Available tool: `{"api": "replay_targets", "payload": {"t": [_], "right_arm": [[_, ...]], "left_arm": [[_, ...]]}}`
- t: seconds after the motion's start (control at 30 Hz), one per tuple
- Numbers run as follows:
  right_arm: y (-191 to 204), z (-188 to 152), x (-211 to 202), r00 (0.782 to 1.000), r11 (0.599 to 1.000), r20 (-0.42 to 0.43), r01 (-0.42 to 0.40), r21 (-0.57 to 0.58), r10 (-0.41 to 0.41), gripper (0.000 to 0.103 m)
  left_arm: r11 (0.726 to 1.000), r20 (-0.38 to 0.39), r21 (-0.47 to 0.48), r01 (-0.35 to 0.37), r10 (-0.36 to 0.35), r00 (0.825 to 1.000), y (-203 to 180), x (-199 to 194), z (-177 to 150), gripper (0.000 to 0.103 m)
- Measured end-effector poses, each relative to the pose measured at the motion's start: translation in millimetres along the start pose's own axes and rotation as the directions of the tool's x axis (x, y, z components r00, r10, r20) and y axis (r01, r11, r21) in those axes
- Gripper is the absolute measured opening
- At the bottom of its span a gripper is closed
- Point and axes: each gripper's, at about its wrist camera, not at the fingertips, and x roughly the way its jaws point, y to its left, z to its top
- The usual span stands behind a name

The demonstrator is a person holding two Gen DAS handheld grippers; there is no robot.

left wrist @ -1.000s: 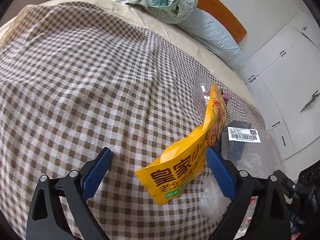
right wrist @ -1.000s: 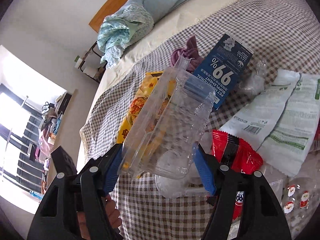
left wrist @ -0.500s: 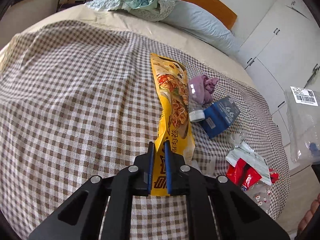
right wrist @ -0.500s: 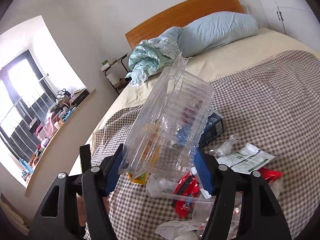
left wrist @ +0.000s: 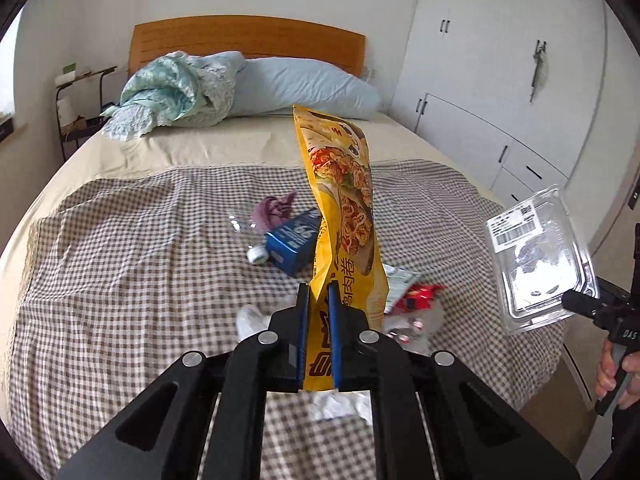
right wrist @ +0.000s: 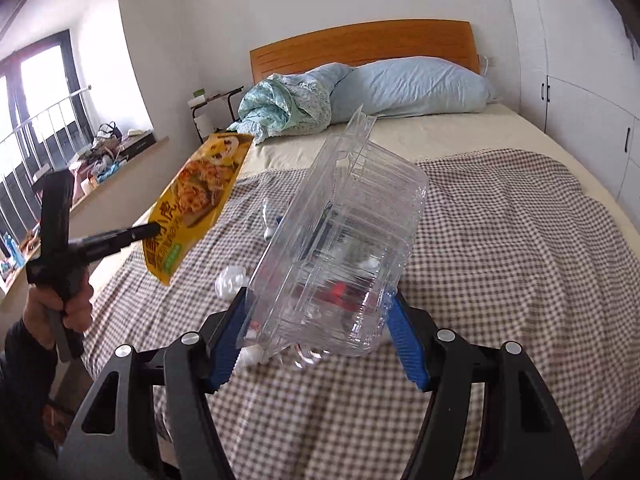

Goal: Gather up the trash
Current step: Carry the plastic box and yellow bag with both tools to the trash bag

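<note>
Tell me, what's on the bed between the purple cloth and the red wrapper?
In the left wrist view, a blue carton lies right beside the purple cloth. The held yellow bag hides the stretch from there to the red wrapper.

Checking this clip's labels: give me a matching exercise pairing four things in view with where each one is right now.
Things:
1. yellow snack bag
2. clear plastic box
3. blue carton
4. pale blue pillow

Places:
A. lying on the checked blanket
B. at the head of the bed, against the wooden headboard
C. clamped in the left gripper
D. held between the fingers of the right gripper

Pairs: 1-C, 2-D, 3-A, 4-B
</note>
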Motion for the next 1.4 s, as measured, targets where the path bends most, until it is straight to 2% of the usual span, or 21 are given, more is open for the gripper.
{"api": "replay_targets", "payload": {"t": [0.1,0.27,0.4,0.53,0.7,0.83,0.9,1.03,1.13,1.23,1.33,1.4], "right_arm": [[-14,-38,-43,0.999,0.999,-0.033,0.038,-0.031,-0.039,0.064],[-34,-118,-103,0.988,0.994,-0.112,0.097,-0.057,-0.103,0.064],[-47,-182,-135,0.976,0.993,-0.187,0.109,-0.037,-0.114,0.064],[-65,-253,-148,0.950,0.993,-0.290,0.113,-0.036,-0.119,0.064],[-81,-347,-138,0.886,0.987,-0.437,0.129,-0.092,-0.156,0.064],[-97,-403,-112,0.822,0.982,-0.539,0.126,-0.142,-0.183,0.065],[-107,-426,-95,0.789,0.984,-0.590,0.110,-0.139,-0.172,0.065],[-109,-456,-63,0.731,0.978,-0.661,0.041,-0.204,-0.169,0.065],[-104,-473,-39,0.677,0.951,-0.702,-0.013,-0.310,-0.220,0.065],[-111,-485,-20,0.638,0.947,-0.741,-0.058,-0.316,-0.208,0.066],[-118,-500,-4,0.619,0.925,-0.733,-0.029,-0.379,-0.281,0.067],[-129,-506,3,0.583,0.933,-0.756,0.010,-0.361,-0.298,0.068]], "left_arm": [[0.996,-0.016,0.062,0.060,-0.059,0.998,-48,-26,-20,0.006],[0.975,-0.074,0.162,0.153,-0.142,0.987,-125,-42,-63,0.006],[0.952,-0.156,0.197,0.236,-0.207,0.966,-188,-41,-102,0.006],[0.932,-0.236,0.224,0.286,-0.233,0.943,-233,-30,-144,0.006],[0.916,-0.312,0.230,0.328,-0.250,0.917,-274,-14,-181,0.006],[0.904,-0.366,0.256,0.342,-0.237,0.900,-297,-1,-202,0.006],[0.906,-0.391,0.252,0.341,-0.227,0.892,-304,8,-209,0.007],[0.910,-0.434,0.251,0.330,-0.199,0.879,-313,25,-223,0.006],[0.906,-0.456,0.266,0.328,-0.182,0.871,-320,34,-232,0.007],[0.906,-0.476,0.267,0.329,-0.173,0.862,-323,42,-238,0.007],[0.903,-0.493,0.272,0.331,-0.165,0.855,-327,47,-243,0.007],[0.900,-0.504,0.278,0.336,-0.161,0.849,-328,50,-246,0.007]]}}
